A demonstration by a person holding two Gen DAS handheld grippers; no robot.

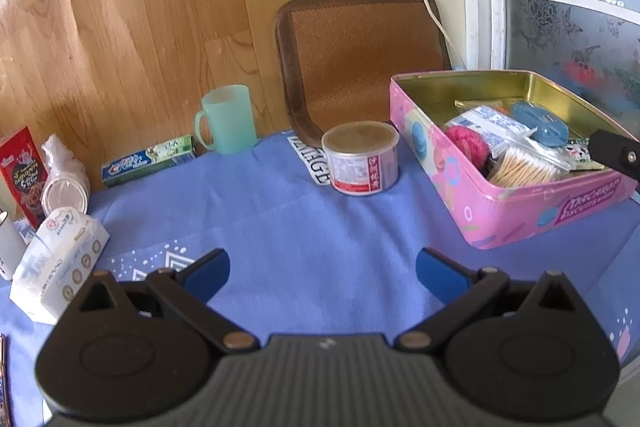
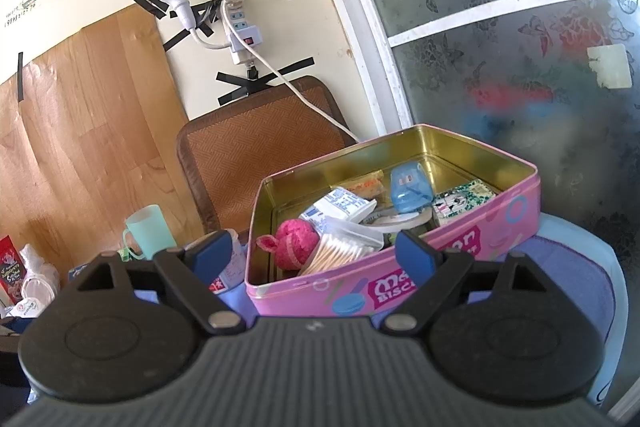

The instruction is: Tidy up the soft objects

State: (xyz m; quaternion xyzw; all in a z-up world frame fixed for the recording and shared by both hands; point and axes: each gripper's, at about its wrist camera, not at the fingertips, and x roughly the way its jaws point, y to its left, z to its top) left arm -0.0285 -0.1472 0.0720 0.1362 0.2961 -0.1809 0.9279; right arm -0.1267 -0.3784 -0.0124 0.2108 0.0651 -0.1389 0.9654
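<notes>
The tissue pack [image 1: 60,259] lies on the counter [image 1: 320,227] well to the left of the left gripper [image 1: 322,273], long axis running away from it; the right gripper [image 2: 314,253] hangs near the pink tin [image 2: 460,267]. Both grippers gape, holding nothing.

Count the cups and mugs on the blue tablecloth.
2. A mint-green plastic mug stands at the far edge against the wood-grain wall; a clear plastic cup lies on its side at the left, beside the white tissue pack. More may sit outside the frame.
</notes>
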